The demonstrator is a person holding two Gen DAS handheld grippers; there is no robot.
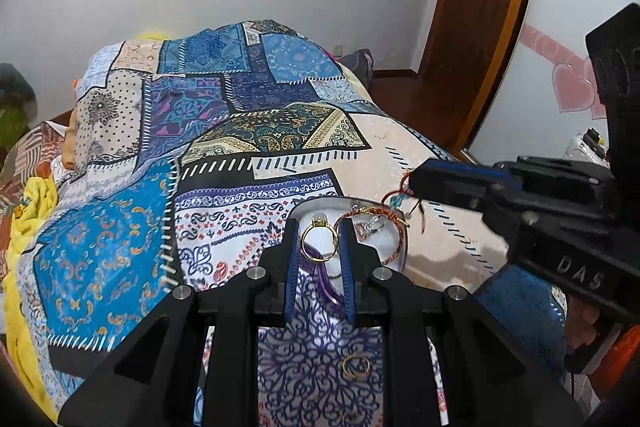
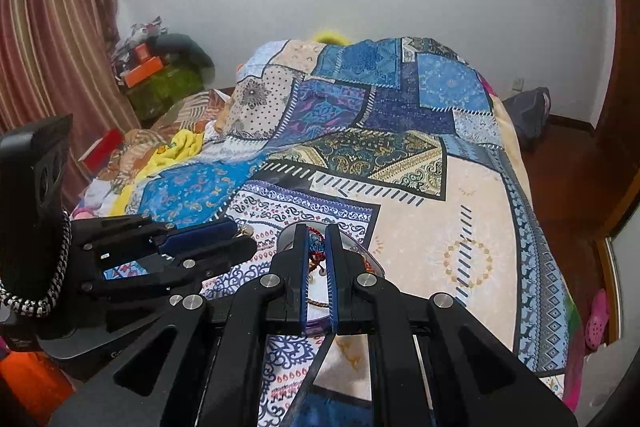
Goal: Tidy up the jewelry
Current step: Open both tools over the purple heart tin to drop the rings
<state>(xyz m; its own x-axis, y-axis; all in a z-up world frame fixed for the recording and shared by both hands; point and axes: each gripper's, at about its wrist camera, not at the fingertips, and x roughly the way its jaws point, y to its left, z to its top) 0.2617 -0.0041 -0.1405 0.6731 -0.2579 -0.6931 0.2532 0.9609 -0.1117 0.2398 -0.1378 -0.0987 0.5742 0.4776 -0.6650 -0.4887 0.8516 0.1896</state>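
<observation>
Two tools clenched: left tool point(image 1: 319, 239) on gold ring point(image 1: 318, 241), right tool point(image 2: 317, 255) on red cord bracelet point(image 1: 394, 223) (over dish point(image 1: 394, 265), twelve o'clock); snagged cord might tip it.

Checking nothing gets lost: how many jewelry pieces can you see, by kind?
gold ring with a pale stone, in the left claw: 1
red braided bracelet, in the right claw: 1
gold hoop on the quilt: 1
silvery piece in the dish: 1
Total: 4
</observation>
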